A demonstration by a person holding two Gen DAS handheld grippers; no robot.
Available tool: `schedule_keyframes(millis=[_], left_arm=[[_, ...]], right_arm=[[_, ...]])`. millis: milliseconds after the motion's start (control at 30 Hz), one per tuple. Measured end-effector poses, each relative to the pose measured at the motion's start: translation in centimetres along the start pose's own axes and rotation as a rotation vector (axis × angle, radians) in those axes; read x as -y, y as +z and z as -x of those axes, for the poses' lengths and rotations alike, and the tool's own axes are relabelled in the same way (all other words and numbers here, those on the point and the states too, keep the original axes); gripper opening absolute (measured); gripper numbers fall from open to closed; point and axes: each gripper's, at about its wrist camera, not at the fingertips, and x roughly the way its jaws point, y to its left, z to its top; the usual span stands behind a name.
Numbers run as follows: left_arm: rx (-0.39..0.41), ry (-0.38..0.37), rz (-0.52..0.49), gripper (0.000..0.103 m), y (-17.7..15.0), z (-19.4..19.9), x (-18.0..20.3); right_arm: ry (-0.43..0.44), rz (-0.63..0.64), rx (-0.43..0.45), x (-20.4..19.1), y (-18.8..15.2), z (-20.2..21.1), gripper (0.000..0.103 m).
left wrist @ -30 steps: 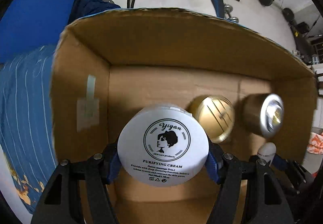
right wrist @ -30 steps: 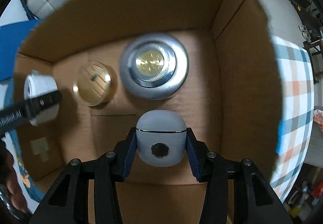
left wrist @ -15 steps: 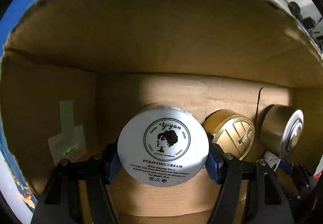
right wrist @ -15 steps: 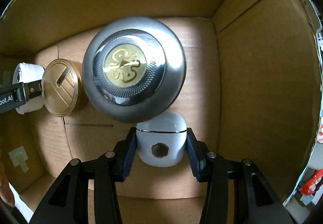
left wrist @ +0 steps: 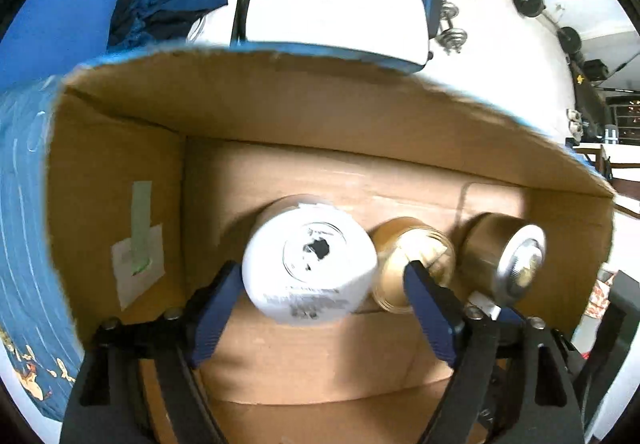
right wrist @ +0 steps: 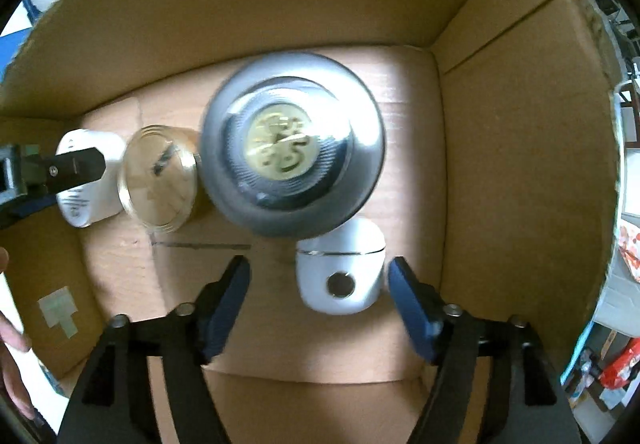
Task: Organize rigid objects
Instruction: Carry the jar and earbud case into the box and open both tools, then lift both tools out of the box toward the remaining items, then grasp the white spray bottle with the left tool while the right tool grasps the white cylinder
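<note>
Heavy fisheye bending with black vignette at the corners, blown-out white room at top of left wrist view, sunlit patch on cardboard box (right wrist: 404, 132) floor, walls in shadow, motion blur on white jar (left wrist: 310, 268) and silver lid (right wrist: 292, 156)

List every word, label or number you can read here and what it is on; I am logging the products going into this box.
Nothing reads clearly now.
White cream jar: round logo and lines of black print on the lid, too blurred to read.
Silver-lidded jar: gold emblem, an ornament, no legible letters.
Gold-lidded jar: a dark mark on the lid, no text.
Small white case: a round button, no print.
Taped paper slip on the cardboard box: no writing visible.
</note>
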Motion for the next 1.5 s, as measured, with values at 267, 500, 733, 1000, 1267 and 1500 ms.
schedule_keyframes(millis=[267,500,733,1000,1267,1500], left_arm=[[0.154,0.012,-0.043,0.102,-4.3,4.7,0.7],[0.241,0.040,-0.089,0.102,-9.1,8.2,1.5],[0.338,0.080,-0.107,0.102,-13.8,10.8,1.4],[0.448,0.072,-0.137,0.102,-19.5,14.6,2.4],[0.483,0.045,-0.191,0.102,-24.9,16.0,4.4],[0.395,0.088,-0.224,0.102,-28.7,10.1,5.8]], right_arm=[[0.030,0.023,0.063,-2.2,-2.2,3.8,0.103],[0.031,0.042,0.156,-3.2,-5.2,7.7,0.103],[0.046,0.050,0.204,-1.5,-9.8,10.5,0.103],[0.062,0.060,0.306,-0.8,-15.3,13.6,0.103],[0.054,0.076,0.412,1.0,-20.4,16.9,0.103],[0.048,0.040,0.326,5.9,-24.2,13.3,0.103]])
